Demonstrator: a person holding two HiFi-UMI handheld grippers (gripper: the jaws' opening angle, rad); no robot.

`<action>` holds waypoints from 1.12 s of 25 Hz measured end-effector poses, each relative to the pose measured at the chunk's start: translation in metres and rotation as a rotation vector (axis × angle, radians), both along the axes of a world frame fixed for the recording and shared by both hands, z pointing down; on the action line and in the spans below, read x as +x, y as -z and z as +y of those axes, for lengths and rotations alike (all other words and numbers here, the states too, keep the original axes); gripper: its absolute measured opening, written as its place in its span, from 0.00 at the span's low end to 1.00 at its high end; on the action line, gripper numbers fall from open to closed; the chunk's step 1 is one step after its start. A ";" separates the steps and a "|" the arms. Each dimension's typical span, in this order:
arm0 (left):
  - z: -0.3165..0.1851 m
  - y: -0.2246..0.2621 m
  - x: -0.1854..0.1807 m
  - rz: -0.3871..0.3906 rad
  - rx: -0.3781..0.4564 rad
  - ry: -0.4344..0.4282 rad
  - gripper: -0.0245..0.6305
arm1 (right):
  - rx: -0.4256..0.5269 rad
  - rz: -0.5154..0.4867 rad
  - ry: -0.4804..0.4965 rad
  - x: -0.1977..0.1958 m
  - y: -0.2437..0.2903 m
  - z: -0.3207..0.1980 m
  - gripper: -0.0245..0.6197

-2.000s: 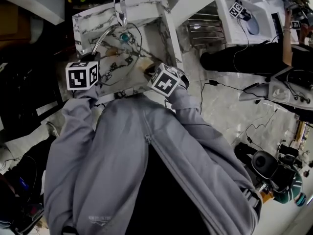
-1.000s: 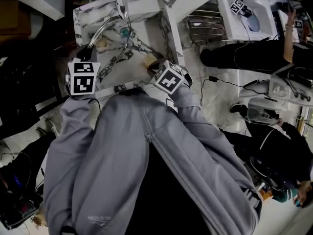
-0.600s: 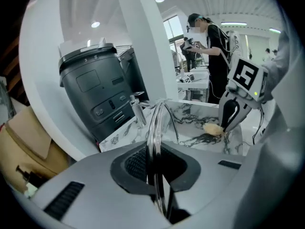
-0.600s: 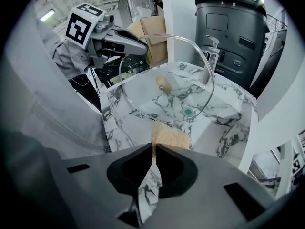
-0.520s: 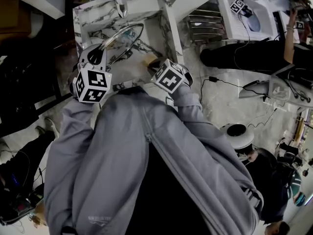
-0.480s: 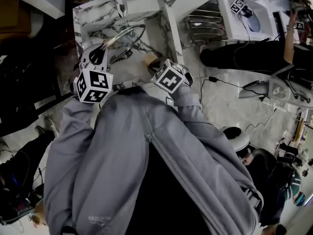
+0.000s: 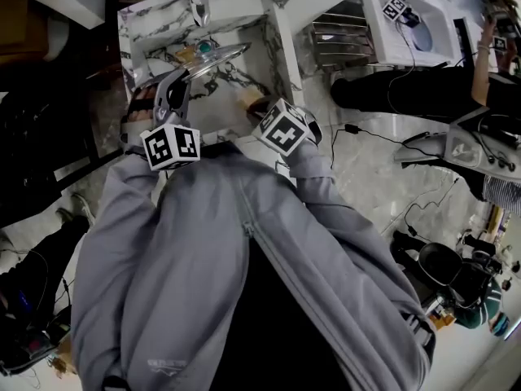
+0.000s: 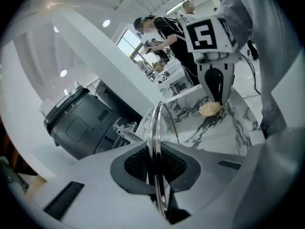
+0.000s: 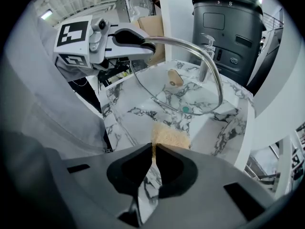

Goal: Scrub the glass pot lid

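My left gripper [image 8: 156, 163] is shut on the steel rim of the glass pot lid [image 8: 159, 123], which runs edge-on between its pads. In the head view the lid [image 7: 213, 58] hangs over the marble sink [image 7: 269, 35], its teal knob [image 7: 205, 47] on the far side. My right gripper [image 9: 153, 149] is shut on a tan sponge [image 9: 170, 137] low in the sink. From there the lid [image 9: 190, 87] hovers just beyond the sponge, hollow side towards it, apart from it. The right gripper [image 8: 215, 87] with the sponge [image 8: 211, 109] also shows in the left gripper view.
A chrome faucet [image 9: 206, 56] stands at the sink's back edge, with a black appliance [image 9: 228, 18] behind it. A wire rack [image 7: 338, 43] sits right of the sink. Other people [image 7: 423, 88] and cables [image 7: 383, 133] are on the floor to the right.
My left gripper has rolled and moved right over the sink, swinging the lid from steeply tilted to a flatter pose nearer the sponge. The right gripper has stayed put.
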State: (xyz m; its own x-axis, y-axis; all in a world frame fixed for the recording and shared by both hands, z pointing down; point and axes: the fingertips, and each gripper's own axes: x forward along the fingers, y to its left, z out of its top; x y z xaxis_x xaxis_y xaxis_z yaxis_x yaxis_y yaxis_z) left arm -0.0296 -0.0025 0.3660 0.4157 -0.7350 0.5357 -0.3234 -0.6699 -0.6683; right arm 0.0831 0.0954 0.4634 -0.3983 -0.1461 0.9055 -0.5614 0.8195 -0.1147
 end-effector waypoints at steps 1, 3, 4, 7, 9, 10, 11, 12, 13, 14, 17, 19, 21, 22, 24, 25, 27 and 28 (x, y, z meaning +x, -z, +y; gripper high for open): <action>0.001 -0.002 0.003 -0.019 0.017 -0.019 0.09 | -0.003 -0.001 -0.002 0.001 0.000 0.000 0.11; 0.004 -0.006 0.009 -0.050 0.045 -0.051 0.09 | -0.007 -0.003 -0.004 0.001 0.000 0.001 0.11; 0.004 -0.008 0.012 -0.060 0.056 -0.064 0.09 | -0.009 -0.007 -0.007 0.001 0.000 0.001 0.11; 0.000 -0.013 0.018 -0.079 0.081 -0.086 0.09 | -0.012 -0.017 -0.007 -0.002 0.000 -0.001 0.11; -0.003 -0.015 0.021 -0.086 0.088 -0.096 0.09 | -0.015 -0.024 0.000 -0.006 0.001 -0.002 0.11; -0.004 -0.017 0.023 -0.090 0.090 -0.105 0.09 | -0.018 -0.027 0.004 -0.008 0.000 -0.002 0.10; -0.004 -0.020 0.025 -0.096 0.089 -0.115 0.09 | -0.022 -0.029 0.006 -0.010 0.000 -0.002 0.10; -0.004 -0.024 0.027 -0.102 0.085 -0.125 0.09 | -0.024 -0.031 0.007 -0.012 -0.001 -0.002 0.11; -0.004 -0.027 0.028 -0.105 0.081 -0.133 0.09 | -0.024 -0.034 0.008 -0.014 -0.001 -0.003 0.11; -0.004 -0.029 0.030 -0.105 0.079 -0.138 0.10 | -0.023 -0.035 0.013 -0.016 -0.001 -0.004 0.10; -0.004 -0.032 0.035 -0.105 0.061 -0.155 0.10 | -0.025 -0.028 0.028 -0.017 -0.001 -0.005 0.10; -0.002 -0.040 0.038 -0.108 0.036 -0.168 0.12 | -0.031 -0.024 0.023 -0.015 -0.002 -0.005 0.10; 0.001 -0.046 0.039 -0.098 0.007 -0.172 0.14 | -0.034 -0.020 0.016 -0.012 -0.003 -0.004 0.11; 0.003 -0.049 0.039 -0.095 -0.008 -0.177 0.14 | -0.036 -0.019 0.013 -0.010 -0.004 -0.004 0.10; 0.010 -0.055 0.043 -0.099 -0.040 -0.210 0.16 | -0.039 -0.015 0.003 -0.005 -0.005 -0.003 0.11; 0.015 -0.060 0.046 -0.107 -0.051 -0.233 0.18 | -0.040 -0.015 -0.006 -0.002 -0.005 -0.003 0.10; 0.026 -0.070 0.048 -0.128 -0.060 -0.271 0.19 | -0.043 -0.019 -0.027 0.002 -0.004 -0.002 0.10; 0.031 -0.074 0.048 -0.139 -0.059 -0.285 0.20 | -0.044 -0.019 -0.034 0.004 -0.004 -0.002 0.11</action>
State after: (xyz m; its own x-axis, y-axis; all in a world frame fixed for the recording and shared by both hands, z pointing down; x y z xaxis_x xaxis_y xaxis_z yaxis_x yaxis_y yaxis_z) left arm 0.0188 0.0283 0.4401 0.5198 -0.5658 0.6400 -0.0253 -0.7591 -0.6505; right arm 0.0869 0.0933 0.4670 -0.4111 -0.1198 0.9037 -0.5864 0.7937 -0.1616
